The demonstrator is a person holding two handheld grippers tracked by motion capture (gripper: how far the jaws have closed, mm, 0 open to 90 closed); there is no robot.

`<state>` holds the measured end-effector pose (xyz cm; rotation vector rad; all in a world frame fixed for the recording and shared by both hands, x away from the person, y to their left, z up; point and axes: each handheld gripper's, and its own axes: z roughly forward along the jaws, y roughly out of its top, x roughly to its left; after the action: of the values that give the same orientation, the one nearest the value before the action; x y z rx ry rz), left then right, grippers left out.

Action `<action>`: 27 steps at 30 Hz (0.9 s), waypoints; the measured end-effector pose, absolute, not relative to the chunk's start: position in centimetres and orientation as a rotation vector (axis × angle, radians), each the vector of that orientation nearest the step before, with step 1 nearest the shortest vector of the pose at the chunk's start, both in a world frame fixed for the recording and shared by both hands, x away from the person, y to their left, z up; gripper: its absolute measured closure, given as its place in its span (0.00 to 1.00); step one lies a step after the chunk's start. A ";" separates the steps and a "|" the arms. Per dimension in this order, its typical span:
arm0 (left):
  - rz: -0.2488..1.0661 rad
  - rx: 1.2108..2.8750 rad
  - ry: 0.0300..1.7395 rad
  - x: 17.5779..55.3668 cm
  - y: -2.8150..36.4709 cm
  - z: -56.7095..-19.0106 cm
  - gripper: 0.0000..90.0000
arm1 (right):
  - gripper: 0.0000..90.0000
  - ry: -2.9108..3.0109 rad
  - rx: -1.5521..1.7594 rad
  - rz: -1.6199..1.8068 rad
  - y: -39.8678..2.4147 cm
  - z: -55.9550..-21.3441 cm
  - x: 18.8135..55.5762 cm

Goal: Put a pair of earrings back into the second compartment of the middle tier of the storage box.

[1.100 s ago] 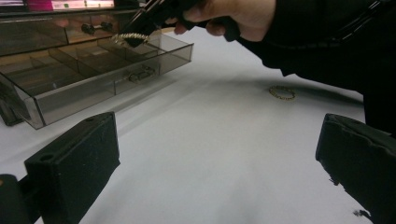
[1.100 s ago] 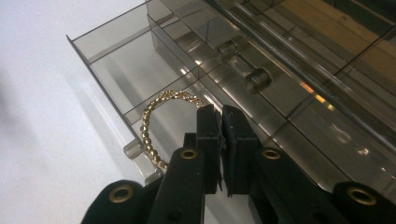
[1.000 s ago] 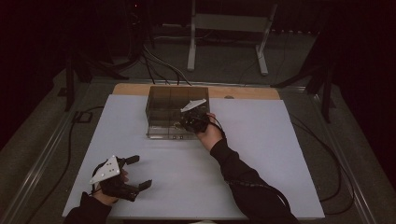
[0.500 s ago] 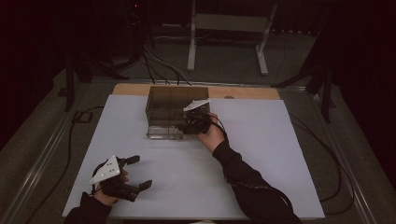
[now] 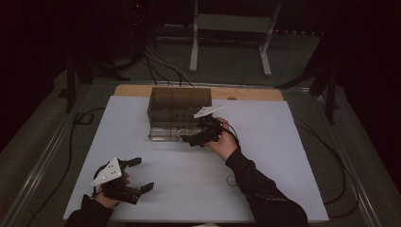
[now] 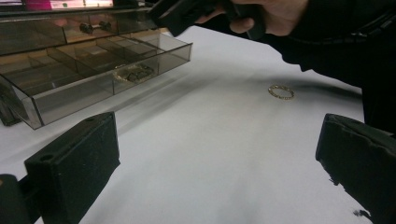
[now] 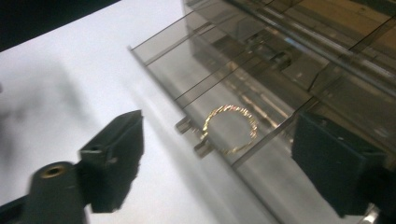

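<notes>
The right gripper (image 7: 217,154), jaws wide and empty, hangs just over the ring (image 7: 231,128) in the open drawer (image 7: 187,70); the left gripper (image 5: 124,180), also wide and empty, sits near the surface's (image 5: 283,156) near-left corner.

Metal stand (image 5: 230,28) and floor cables (image 5: 163,64) beyond table.

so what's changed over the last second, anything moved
The right gripper has drawn back from over the clear drawer box toward its front edge, jaws open above the pulled-out drawer holding a gold bracelet. The left gripper stayed resting open on the table.
</notes>
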<state>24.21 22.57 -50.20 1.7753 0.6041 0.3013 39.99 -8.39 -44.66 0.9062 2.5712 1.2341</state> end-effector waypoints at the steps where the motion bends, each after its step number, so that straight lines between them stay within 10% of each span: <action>1: 0.301 1.775 0.607 24.2 22.6 -50.2 0.00 | 0.17 2.569 0.903 1.243 -8.7 -44.6 39.7; 27: 0.290 1.781 0.605 24.3 22.4 -50.3 0.00 | 0.13 2.507 0.934 1.295 -17.5 -44.6 33.8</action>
<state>24.33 22.40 -50.33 1.7811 0.6049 0.2901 33.82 -17.54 -44.55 0.9340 2.5073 1.2946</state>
